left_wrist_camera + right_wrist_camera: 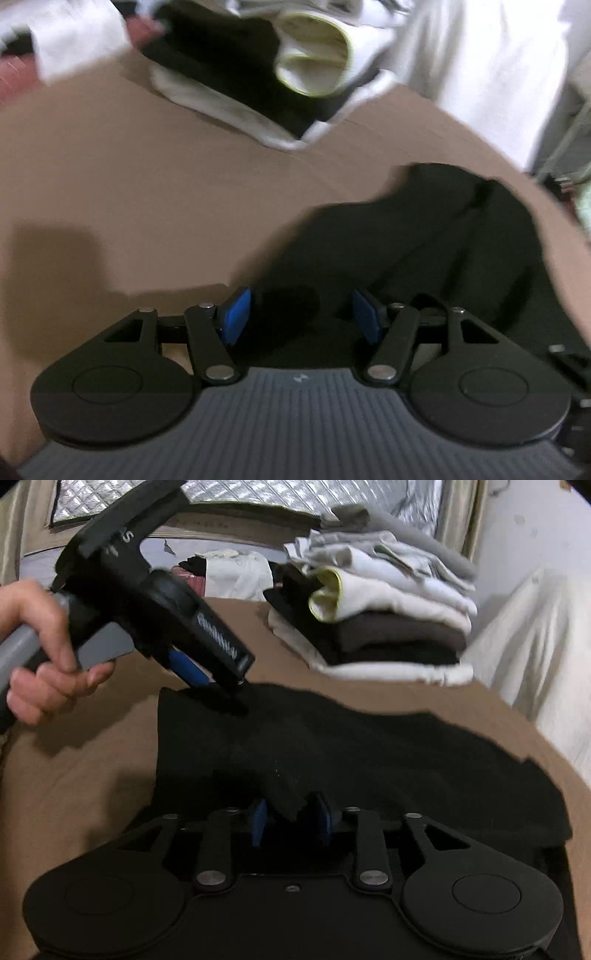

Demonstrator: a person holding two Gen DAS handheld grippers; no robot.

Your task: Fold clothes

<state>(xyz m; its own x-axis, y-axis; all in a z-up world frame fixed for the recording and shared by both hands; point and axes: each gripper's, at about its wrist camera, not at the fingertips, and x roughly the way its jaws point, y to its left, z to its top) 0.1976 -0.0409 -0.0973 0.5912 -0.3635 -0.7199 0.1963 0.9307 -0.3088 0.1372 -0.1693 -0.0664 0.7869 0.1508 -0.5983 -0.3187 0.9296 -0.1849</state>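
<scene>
Brown desk (pixel 92 775) fills the view, and the black garment (pixel 369 753) is spread flat across it, our landmark for everything else. Behind the garment, at the far edge of the desk, sits a stack of folded clothes (pixel 388 620), whites and greys over dark layers, well apart from it. The left hand-held gripper (pixel 221 679), held in a hand (pixel 48 646), points down at the garment's far left corner; seen from its own camera, the left hand-held gripper (pixel 301 321) has its jaws standing wide over the cloth with nothing pinched. At the garment's near edge, the right hand-held gripper (pixel 291 819) has its jaws parted, and a raised fold of black fabric stands between the blue pads (pixel 259 821) without being squeezed.
</scene>
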